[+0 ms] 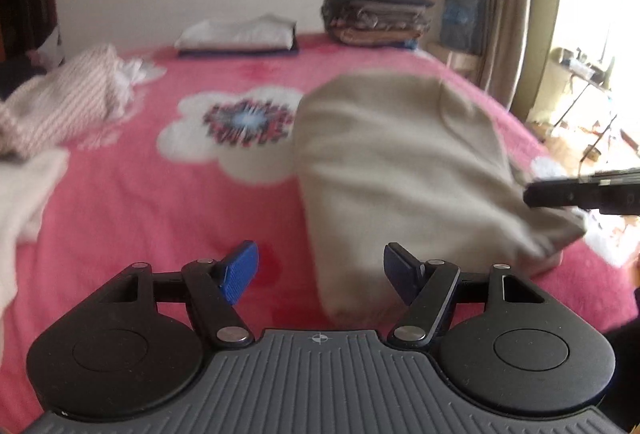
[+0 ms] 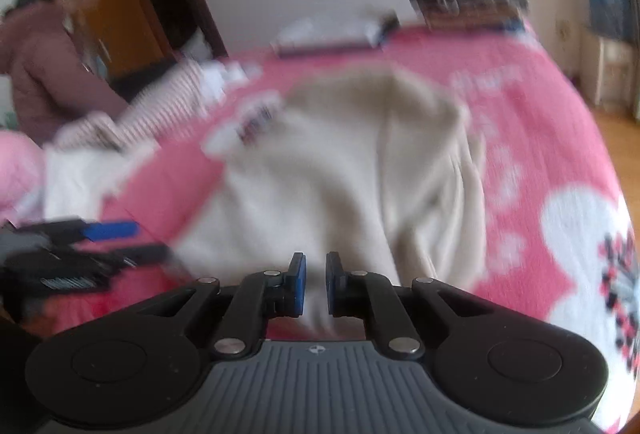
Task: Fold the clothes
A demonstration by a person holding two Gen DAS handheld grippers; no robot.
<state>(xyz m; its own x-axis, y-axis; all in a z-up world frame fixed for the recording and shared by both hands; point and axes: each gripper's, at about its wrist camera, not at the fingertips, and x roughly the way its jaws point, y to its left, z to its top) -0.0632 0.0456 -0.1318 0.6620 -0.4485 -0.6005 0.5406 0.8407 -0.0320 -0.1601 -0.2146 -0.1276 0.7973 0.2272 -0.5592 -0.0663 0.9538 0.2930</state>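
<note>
Right, biggest thing first: the pink fleece bedspread with white flowers point(image 1: 120, 226) fills both views. On it lies the beige soft garment point(image 1: 400, 170), loosely folded in the middle of the bed, its near edge just beyond my fingertips. Far back, against the wall, sits a dark stack of folded clothes point(image 1: 376, 18), with a flat white folded piece point(image 1: 240, 32) to its left. A striped pink-and-white garment point(image 1: 68, 98) is crumpled at the left edge. My left gripper point(image 1: 320, 270) hangs above the garment's near corner, blue pads spread wide, holding nothing. My right gripper point(image 2: 315, 284) has its pads nearly together with a narrow gap, beige cloth behind them; whether they pinch it, I cannot tell.
</note>
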